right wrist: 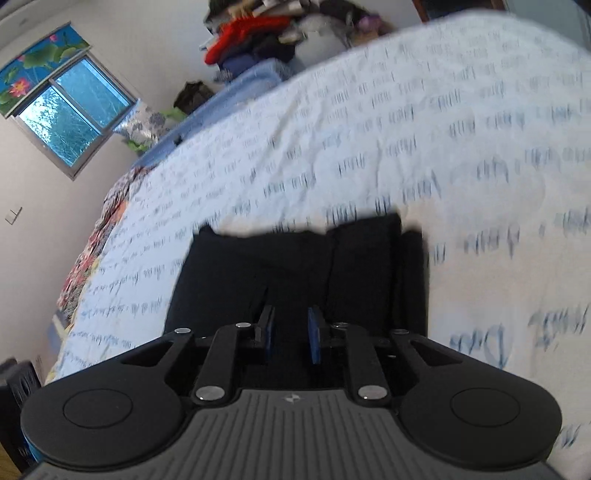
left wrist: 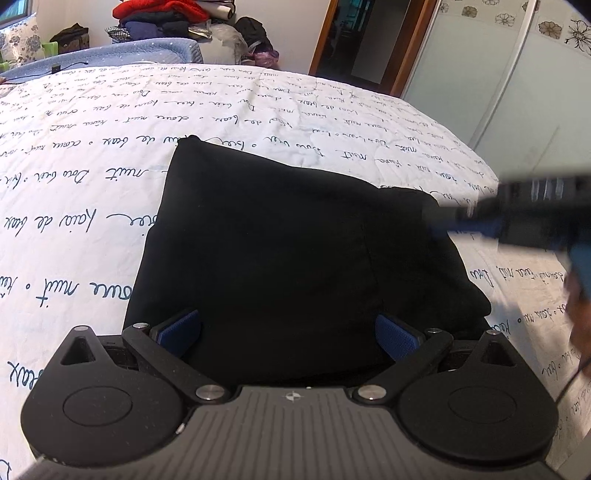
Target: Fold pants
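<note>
A: Black pants lie folded into a compact block on the bed, on its white sheet printed with cursive script.

B: Left gripper?

A: Just above the near edge of the pants. Jaws spread wide, blue pads well apart, nothing between them but the cloth underneath.

B: Right gripper?

A: Over the near part of the pants too. Jaws nearly closed, a slim gap between the pads. No cloth pinched in it that I can see. Right view is motion-blurred.

B: Visible from the left camera?

A: Yes, a blurred dark and blue shape at the right edge of the pants.

B: Background?

A: Pile of clothes beyond the far side of the bed, window on the wall past the pants.
</note>
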`<state>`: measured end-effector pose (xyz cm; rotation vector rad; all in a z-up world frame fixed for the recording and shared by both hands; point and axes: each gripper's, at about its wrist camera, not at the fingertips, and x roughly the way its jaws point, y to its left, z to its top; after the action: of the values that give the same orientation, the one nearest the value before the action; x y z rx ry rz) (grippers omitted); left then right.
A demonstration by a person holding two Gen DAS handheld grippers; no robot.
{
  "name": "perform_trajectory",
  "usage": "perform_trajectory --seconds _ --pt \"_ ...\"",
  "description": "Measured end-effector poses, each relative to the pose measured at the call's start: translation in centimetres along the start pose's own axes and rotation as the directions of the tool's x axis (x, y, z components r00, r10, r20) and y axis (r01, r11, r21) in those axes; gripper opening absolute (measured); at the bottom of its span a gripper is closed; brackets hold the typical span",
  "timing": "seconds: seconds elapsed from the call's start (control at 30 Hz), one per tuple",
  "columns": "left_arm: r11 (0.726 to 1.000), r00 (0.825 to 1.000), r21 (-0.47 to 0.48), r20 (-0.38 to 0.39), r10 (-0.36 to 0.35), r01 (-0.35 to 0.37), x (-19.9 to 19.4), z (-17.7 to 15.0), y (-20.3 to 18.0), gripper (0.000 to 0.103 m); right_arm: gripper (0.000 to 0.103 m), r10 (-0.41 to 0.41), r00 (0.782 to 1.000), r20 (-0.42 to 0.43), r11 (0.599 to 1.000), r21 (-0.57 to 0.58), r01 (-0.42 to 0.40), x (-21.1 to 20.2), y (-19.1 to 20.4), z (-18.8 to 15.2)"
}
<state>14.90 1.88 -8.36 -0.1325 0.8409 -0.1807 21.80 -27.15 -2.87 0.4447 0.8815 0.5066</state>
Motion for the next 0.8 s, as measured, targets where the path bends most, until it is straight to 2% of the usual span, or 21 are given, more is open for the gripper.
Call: perform_trajectory --seconds 0.07,0.1,0.13,0.17,0.2,0.27,0.33,0.43,0.5,0.57,0.6,0.63,0.67,0.73,0.77,0.8 --pt "1.0 1.0 0.01 0.003 0.007 -0.008 0.0 -0.1 -0.2 0.102 0.024 0.002 1.0 -0.01 1.0 -0.024 -0.002 0.6 0.7 1.6" --pt "1.0 1.0 0.014 0.005 0.011 -0.011 0.0 -0.2 -0.3 0.102 0.037 -0.015 0.999 -0.03 0.999 -0.046 0.013 1.5 1.0 2.3" --pt "1.0 1.0 0.017 0.007 0.013 -0.013 0.0 -0.2 -0.3 0.102 0.061 -0.046 0.998 -0.048 0.996 -0.072 0.043 2.3 1.3 2.8" --pt "1.0 1.0 0.02 0.009 0.012 -0.013 -0.1 -0.3 -0.3 0.102 0.071 -0.083 0.995 -0.052 0.992 -0.099 0.078 3.2 1.4 3.0" --pt "1.0 1.0 0.021 0.012 0.009 -0.009 -0.1 -0.4 -0.3 0.102 0.075 -0.111 0.992 -0.061 0.986 -0.131 0.102 4.3 1.4 3.0" --pt "1.0 1.0 0.022 0.018 -0.006 0.006 -0.2 -0.5 0.0 0.102 0.074 -0.177 0.978 -0.107 0.966 -0.209 0.152 6.4 0.9 2.5" --pt "1.0 0.999 0.01 0.026 -0.03 0.029 -0.7 -0.5 0.7 0.1 0.074 -0.25 0.965 -0.083 0.931 -0.294 0.216 7.5 0.1 1.8" --pt "0.998 0.997 -0.035 0.067 -0.048 0.05 -2.9 -0.7 2.3 0.097 0.074 -0.201 0.979 -0.037 0.953 -0.237 0.187 5.4 0.0 1.8" --pt "0.999 0.993 -0.045 0.113 -0.023 0.028 -4.9 -1.0 3.7 0.098 0.074 -0.165 0.984 0.067 0.953 -0.246 0.177 2.6 1.1 1.5" --pt "0.998 0.988 -0.061 0.152 0.043 -0.034 -6.5 -1.3 5.3 0.098 0.074 -0.133 0.975 0.178 0.926 -0.328 0.187 0.2 3.4 0.1" --pt "0.993 0.983 -0.082 0.16 0.091 -0.079 -7.1 -1.4 6.2 0.098 0.076 -0.115 0.971 0.209 0.898 -0.395 0.191 -0.3 4.8 -1.0" --pt "0.986 0.977 -0.109 0.16 0.142 -0.125 -7.5 -1.5 7.2 0.098 0.078 -0.101 0.969 0.225 0.853 -0.481 0.201 -0.5 6.6 -2.3" --pt "0.975 0.969 -0.144 0.157 0.192 -0.17 -7.8 -1.5 8.2 0.098 0.079 -0.092 0.967 0.237 0.789 -0.575 0.215 -0.3 8.2 -3.9" --pt "0.95 0.959 -0.222 0.134 0.251 -0.218 -7.7 -1.5 10.1 0.098 0.079 -0.083 0.97 0.23 0.633 -0.74 0.229 1.0 11.1 -7.3" --pt "0.937 0.957 -0.26 0.108 0.268 -0.233 -7.4 -1.5 10.9 0.097 0.079 -0.092 0.973 0.213 0.568 -0.791 0.227 2.0 12.3 -8.7" --pt "0.925 0.957 -0.288 0.078 0.279 -0.247 -6.9 -1.4 11.4 0.096 0.079 -0.096 0.977 0.19 0.525 -0.824 0.212 3.1 13.4 -9.8"
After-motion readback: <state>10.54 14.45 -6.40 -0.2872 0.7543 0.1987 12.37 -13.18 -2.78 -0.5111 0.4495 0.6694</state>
